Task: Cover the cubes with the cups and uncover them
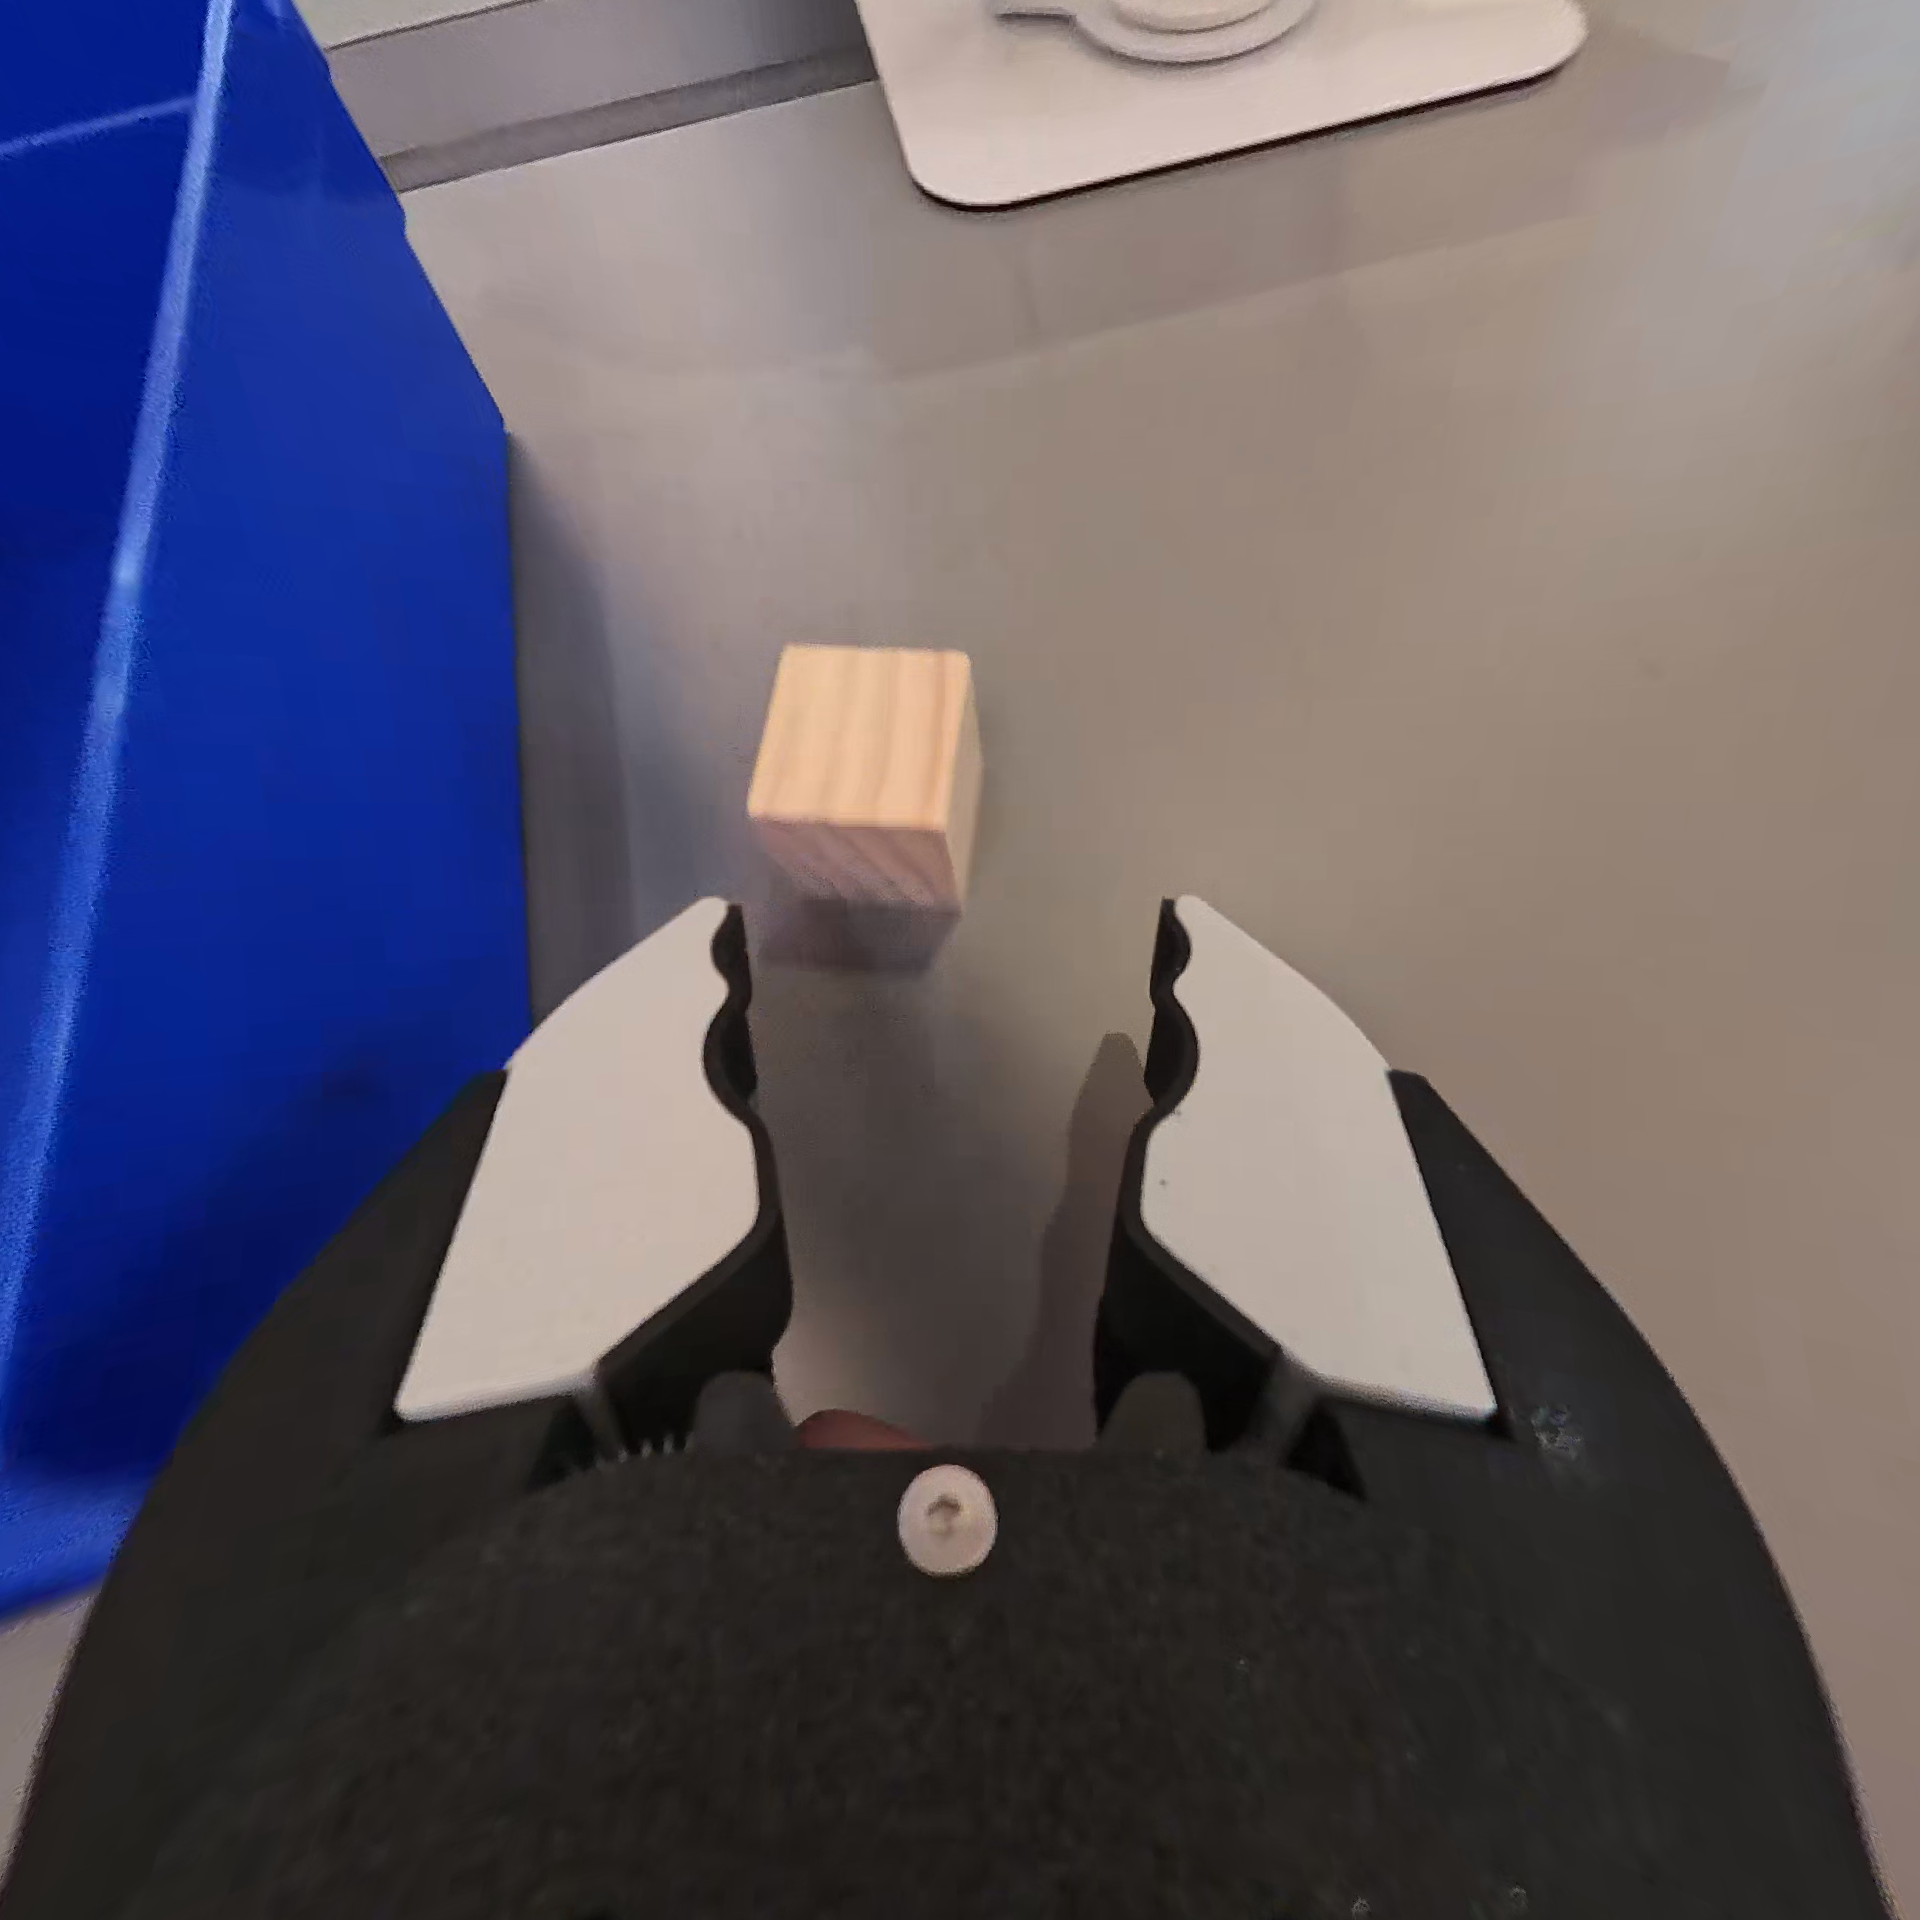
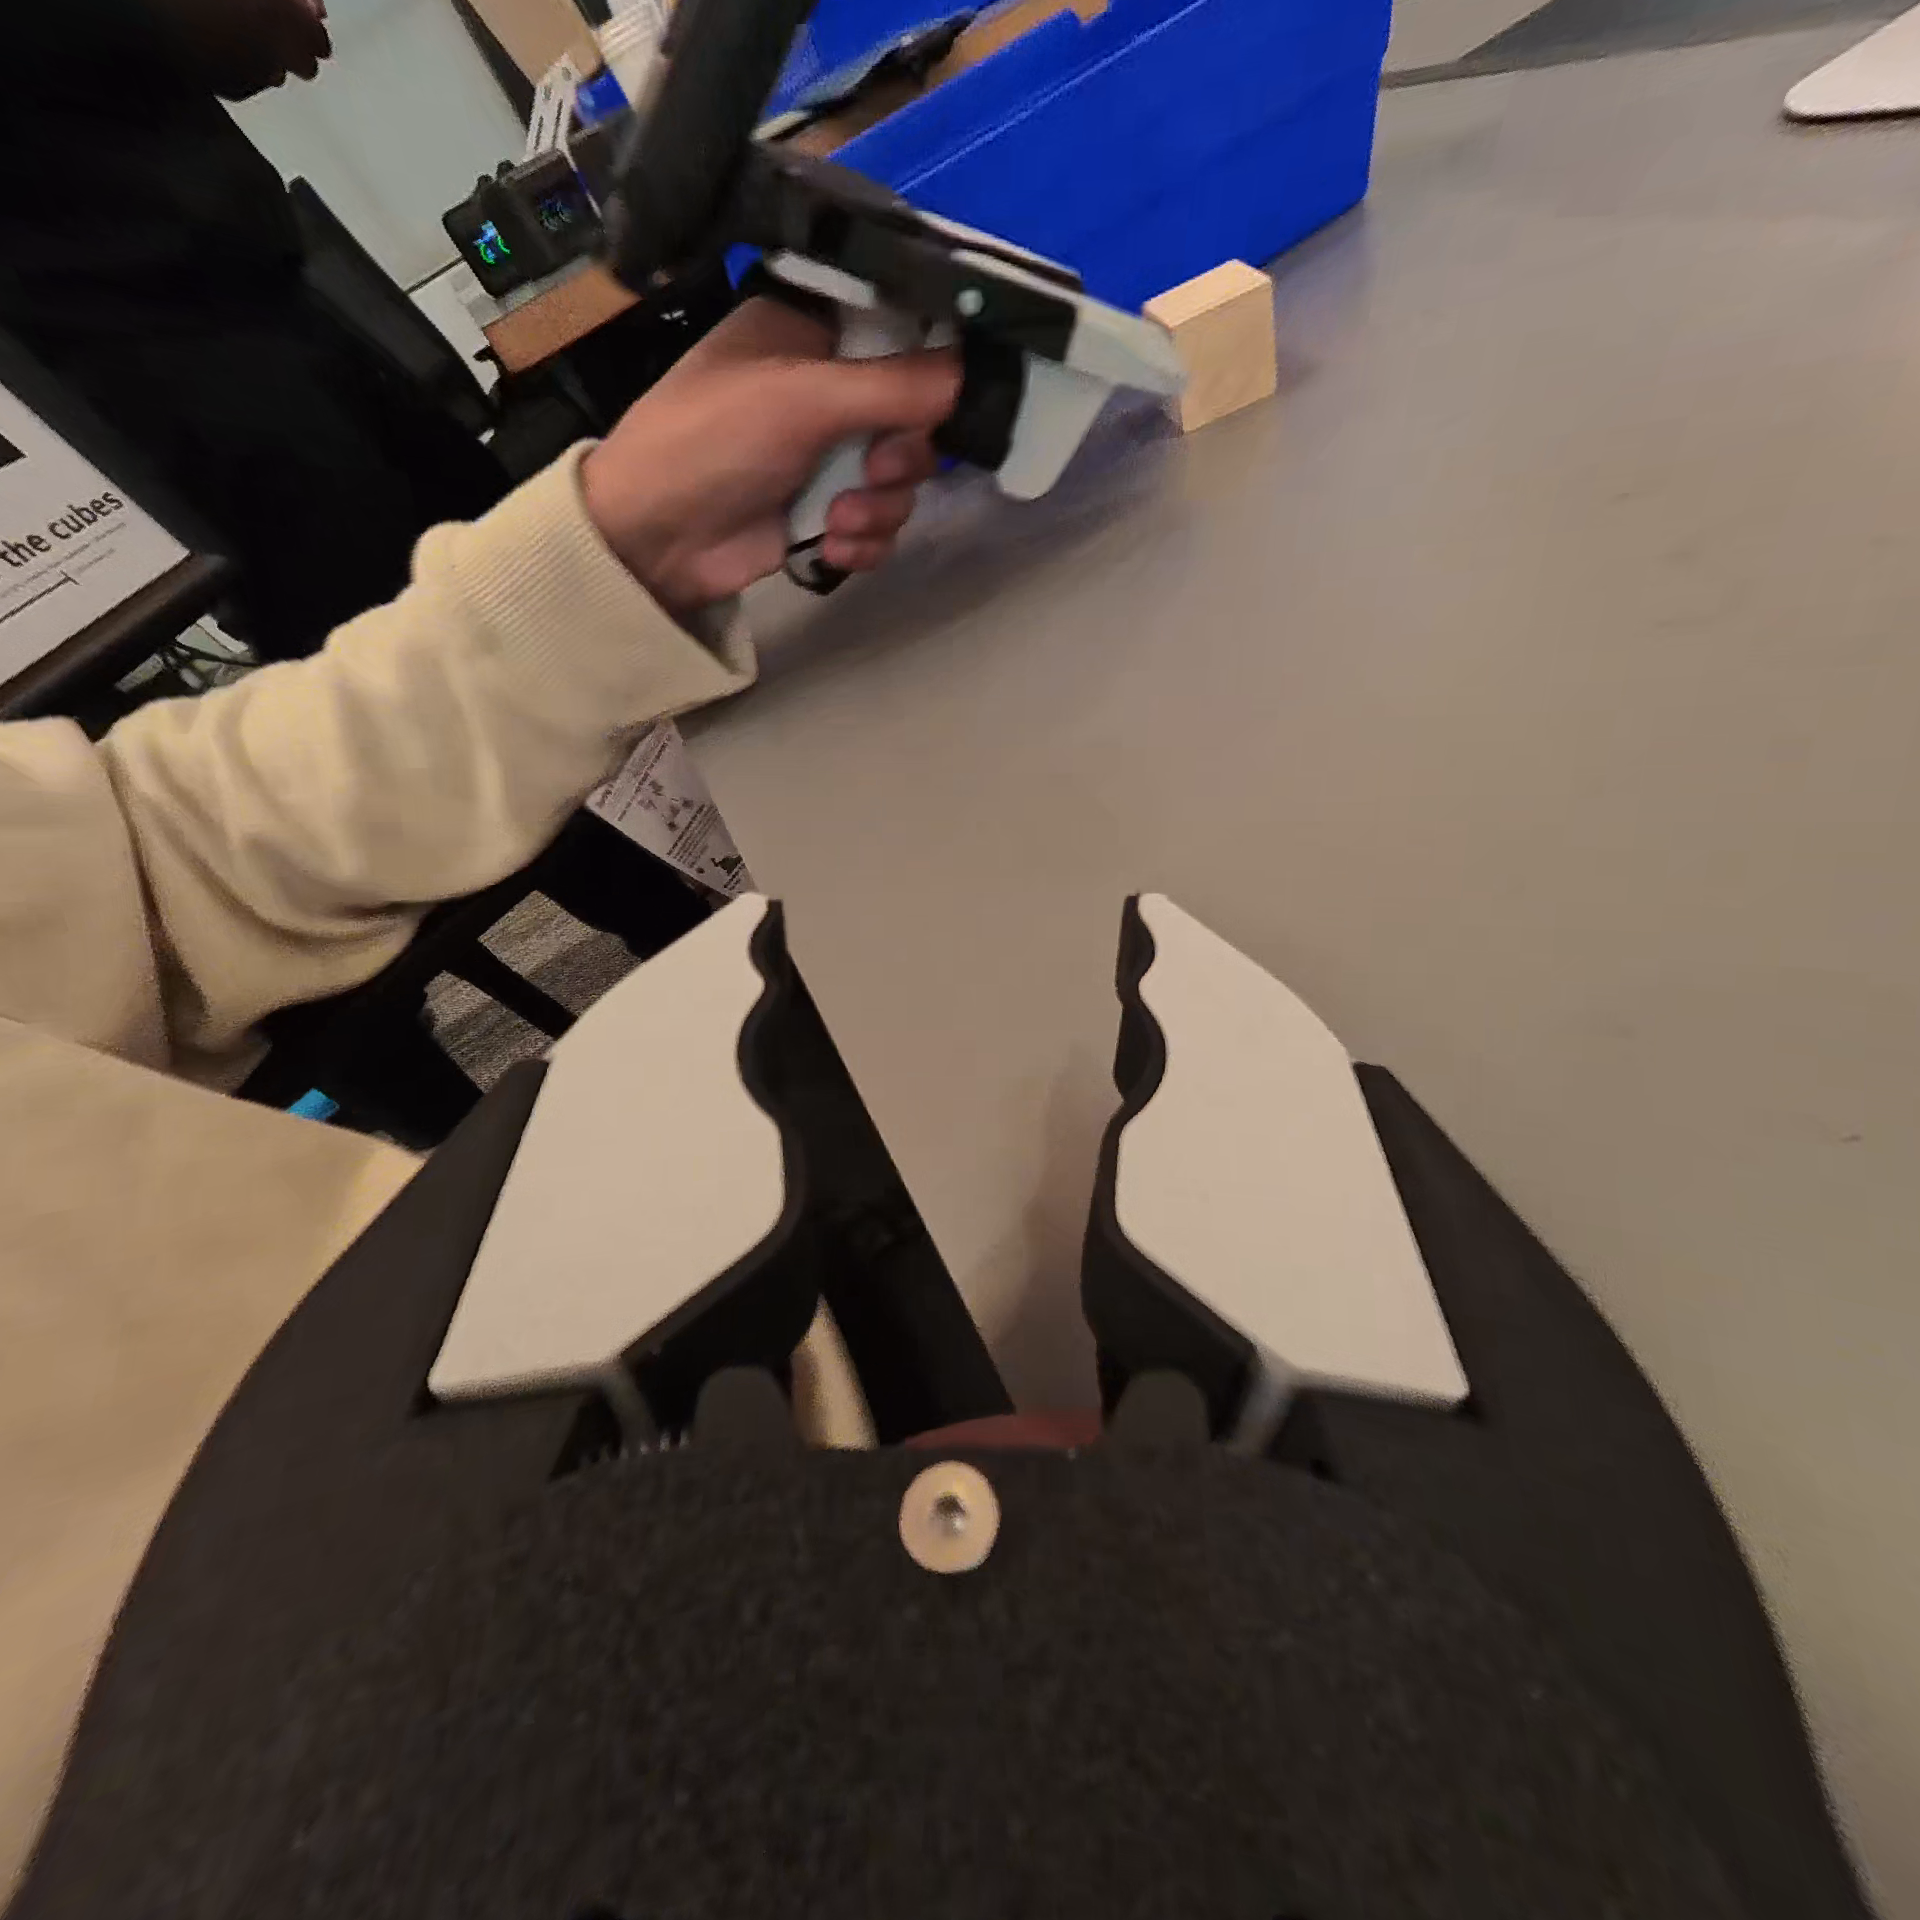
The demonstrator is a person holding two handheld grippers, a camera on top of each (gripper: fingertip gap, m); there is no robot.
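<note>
Left gripper (image 1: 951, 914): jaws spread wide, nothing between them; hovers over the grey bench (image 1: 1455, 831), tips pointing at the cube.
Left gripper, right wrist view (image 2: 1091, 416): held in the person's left hand (image 2: 748, 457), cream sleeve (image 2: 364, 748) behind it; the white fingers slightly blurred, their tips just beside the cube, contact not resolvable.
Wooden cube (image 1: 862, 795): pale wood, grain visible on top; sits on the bench just ahead of the left fingertips, uncovered; near the blue bin, a strip of bench between them.
Wooden cube, right wrist view (image 2: 1221, 343): stands on the bench in front of the bin wall.
Blue bin (image 1: 239, 727): plastic, tall wall along the left side of the left wrist view; in the right wrist view (image 2: 1122, 135) it sits at the far side of the bench.
Right gripper (image 2: 951, 914): jaws apart, empty; over bare bench near its front edge, well apart from the cube.
White mat (image 1: 1247, 104): rounded corners, far end of the bench, carries a white round object, cut off by the frame.
Cups: none identifiable in either view.
</note>
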